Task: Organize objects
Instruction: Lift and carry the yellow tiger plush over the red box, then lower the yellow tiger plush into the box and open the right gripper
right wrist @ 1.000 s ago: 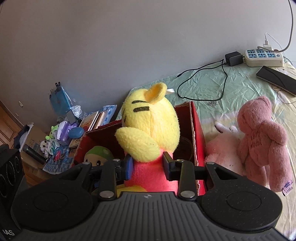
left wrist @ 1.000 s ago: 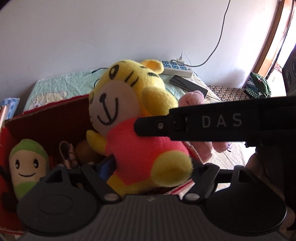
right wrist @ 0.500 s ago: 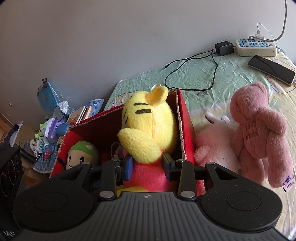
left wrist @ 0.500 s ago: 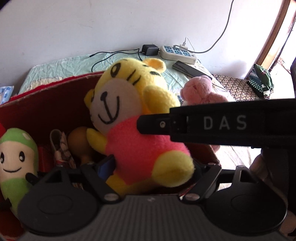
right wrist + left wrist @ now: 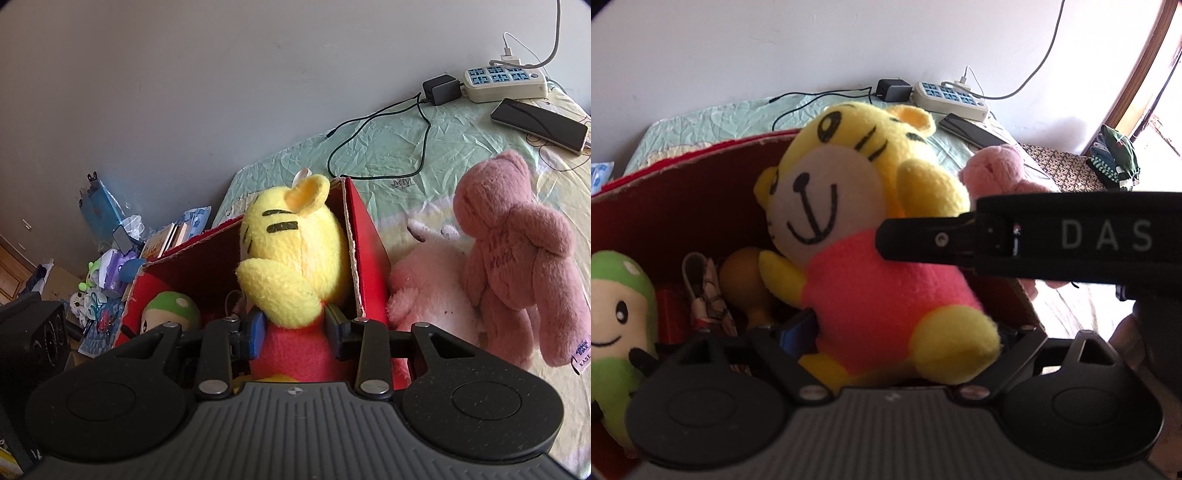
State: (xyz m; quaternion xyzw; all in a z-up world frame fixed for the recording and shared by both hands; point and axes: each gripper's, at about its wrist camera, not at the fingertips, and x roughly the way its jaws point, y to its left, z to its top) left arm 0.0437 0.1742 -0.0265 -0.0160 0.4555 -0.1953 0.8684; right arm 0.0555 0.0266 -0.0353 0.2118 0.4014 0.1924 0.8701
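A yellow tiger plush (image 5: 857, 206) with a pink body hangs upright over the open red box (image 5: 683, 192), its lower half inside the box. My right gripper (image 5: 295, 332) is shut on its pink waist, and one of that gripper's black fingers (image 5: 923, 240) crosses the left wrist view from the right. My left gripper (image 5: 907, 332) straddles the plush's legs. Its jaws are opening, and the blue pad (image 5: 798, 328) stands just off the plush's side. The tiger plush (image 5: 295, 251) sits against the box wall (image 5: 365, 236).
A green-capped plush (image 5: 613, 314), a small shoe (image 5: 701, 288) and a brown ball (image 5: 742, 273) lie in the box. Right of the box lie a pink bear (image 5: 517, 251) and a pale pink plush (image 5: 424, 288). Behind are a power strip (image 5: 502, 81), a phone (image 5: 539, 123) and a cable (image 5: 406, 147).
The tiger plush has sunk lower into the red box. My left jaws have spread wider away from its sides. The right gripper keeps its hold.
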